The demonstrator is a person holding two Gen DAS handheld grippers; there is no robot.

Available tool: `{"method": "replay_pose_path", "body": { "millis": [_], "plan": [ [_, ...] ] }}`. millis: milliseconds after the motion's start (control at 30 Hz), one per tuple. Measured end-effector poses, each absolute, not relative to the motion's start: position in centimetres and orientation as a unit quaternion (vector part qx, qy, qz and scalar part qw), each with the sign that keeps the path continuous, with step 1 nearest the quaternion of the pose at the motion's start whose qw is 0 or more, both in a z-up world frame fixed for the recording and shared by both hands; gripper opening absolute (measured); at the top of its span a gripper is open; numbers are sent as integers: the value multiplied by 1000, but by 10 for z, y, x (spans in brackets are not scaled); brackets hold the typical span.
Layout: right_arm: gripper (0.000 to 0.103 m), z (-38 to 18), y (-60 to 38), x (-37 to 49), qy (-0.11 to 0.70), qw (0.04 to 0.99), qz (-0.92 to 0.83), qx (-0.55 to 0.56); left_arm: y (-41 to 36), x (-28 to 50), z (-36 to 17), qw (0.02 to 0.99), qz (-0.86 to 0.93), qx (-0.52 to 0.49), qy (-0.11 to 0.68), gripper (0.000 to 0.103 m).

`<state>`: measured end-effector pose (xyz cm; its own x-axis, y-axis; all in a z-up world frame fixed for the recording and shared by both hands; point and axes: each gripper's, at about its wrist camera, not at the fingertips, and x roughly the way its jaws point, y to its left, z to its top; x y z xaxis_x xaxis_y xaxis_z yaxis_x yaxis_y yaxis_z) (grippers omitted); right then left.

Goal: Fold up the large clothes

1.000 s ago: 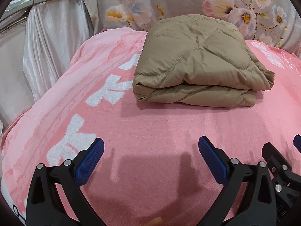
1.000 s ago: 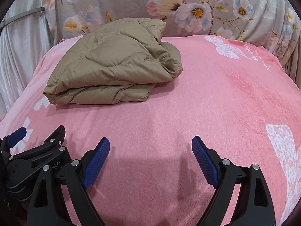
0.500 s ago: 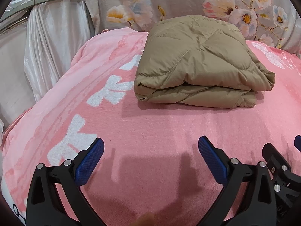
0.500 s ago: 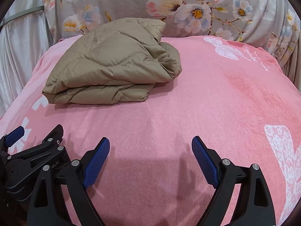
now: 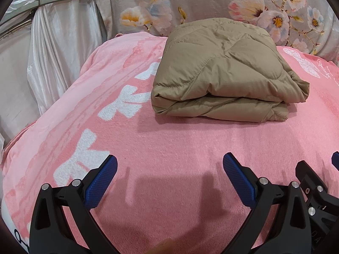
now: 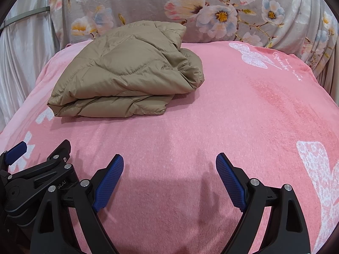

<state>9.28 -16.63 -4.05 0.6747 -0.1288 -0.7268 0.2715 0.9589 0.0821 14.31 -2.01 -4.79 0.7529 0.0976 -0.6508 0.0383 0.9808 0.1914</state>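
Note:
A tan quilted jacket (image 5: 224, 72) lies folded in a compact bundle on the pink blanket (image 5: 169, 139), toward the back. It also shows in the right wrist view (image 6: 127, 74), at the back left. My left gripper (image 5: 169, 173) is open and empty, low over the blanket, well in front of the jacket. My right gripper (image 6: 169, 173) is open and empty, just to the right of the left one, also short of the jacket. The left gripper's body (image 6: 31, 182) shows at the right view's lower left.
A grey floral cloth (image 6: 190, 6) hangs behind the bed. White satin curtains (image 5: 42, 59) with a metal rail stand at the left edge. The pink blanket carries white butterfly prints (image 6: 317, 169) on the right and drops off at the left side.
Both grippers have stayed open and nearly still. The views have shifted very slightly; the jacket has not moved.

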Motion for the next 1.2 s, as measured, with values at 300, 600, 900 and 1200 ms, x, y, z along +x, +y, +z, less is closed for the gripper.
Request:
{"method": "replay_pose_path", "body": {
  "millis": [300, 600, 900, 1200],
  "plan": [
    [87, -41, -166, 93, 388, 910, -110, 92, -20, 143, -48, 931, 16, 97, 351, 97],
    [87, -40, -166, 93, 387, 911, -110, 90, -20, 143, -48, 931, 16, 97, 351, 97],
    [87, -40, -167, 93, 387, 911, -111, 90, -19, 143, -46, 932, 11, 90, 350, 96],
    [87, -40, -167, 93, 387, 911, -111, 89, -20, 142, -46, 934, 11, 89, 347, 95]
  ]
}}
